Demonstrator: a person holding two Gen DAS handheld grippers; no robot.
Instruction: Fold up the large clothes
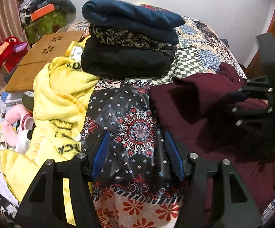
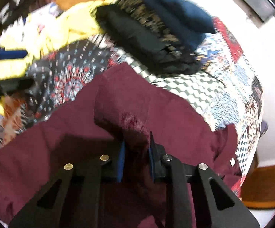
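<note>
1. The maroon garment (image 2: 156, 114) lies crumpled on the bed's patchwork bedspread (image 2: 223, 95); it looks soft, limp and fairly heavy.
2. The right claw (image 2: 136, 159) is clenched on a raised fold.
3. The left claw (image 1: 137, 157) hangs released; an edge or corner suits it best.

A stack of folded clothes (image 1: 129, 38) blocks the bedspread (image 1: 194, 57) behind; yellow blanket (image 1: 61, 95) crowds the stack's left, maroon garment (image 1: 204, 104) its right, leaving a patterned strip between.

Left tongs (image 1: 137, 152) spread wide; right tongs (image 2: 136, 157) pinched nearly closed.
</note>
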